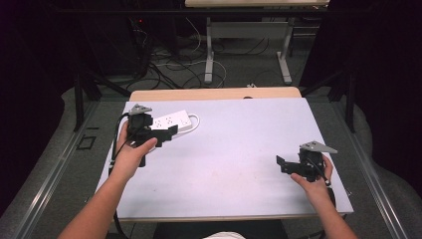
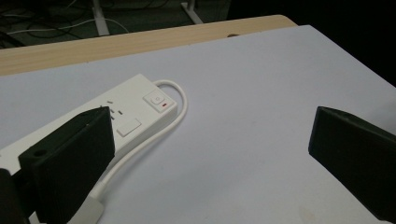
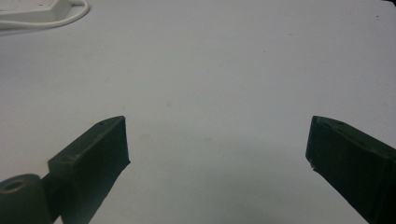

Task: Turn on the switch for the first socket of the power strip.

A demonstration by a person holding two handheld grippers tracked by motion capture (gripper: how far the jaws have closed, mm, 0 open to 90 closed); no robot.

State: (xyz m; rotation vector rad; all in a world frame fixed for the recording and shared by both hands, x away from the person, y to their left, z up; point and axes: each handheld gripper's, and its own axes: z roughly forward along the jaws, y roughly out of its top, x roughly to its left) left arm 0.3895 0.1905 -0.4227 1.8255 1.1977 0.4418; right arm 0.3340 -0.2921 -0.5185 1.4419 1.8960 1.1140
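Observation:
A white power strip (image 1: 171, 121) lies flat at the back left of the white table top (image 1: 234, 149), its white cable (image 2: 154, 140) looping round the switch end. In the left gripper view the strip (image 2: 135, 109) shows its rocker switch and a red lamp. My left gripper (image 1: 168, 137) hovers just in front of the strip, open (image 2: 210, 126), with one jaw overlapping the strip's near end and nothing held. My right gripper (image 1: 282, 164) is at the front right, pointing left, open (image 3: 217, 135) over bare table. The strip (image 3: 28, 9) is far off at the top left there.
A wooden edge (image 1: 214, 93) runs along the back of the table. Beyond it stand another table's grey legs (image 1: 209, 55) and loose cables on the floor (image 1: 169, 69). Metal rails flank the table on both sides.

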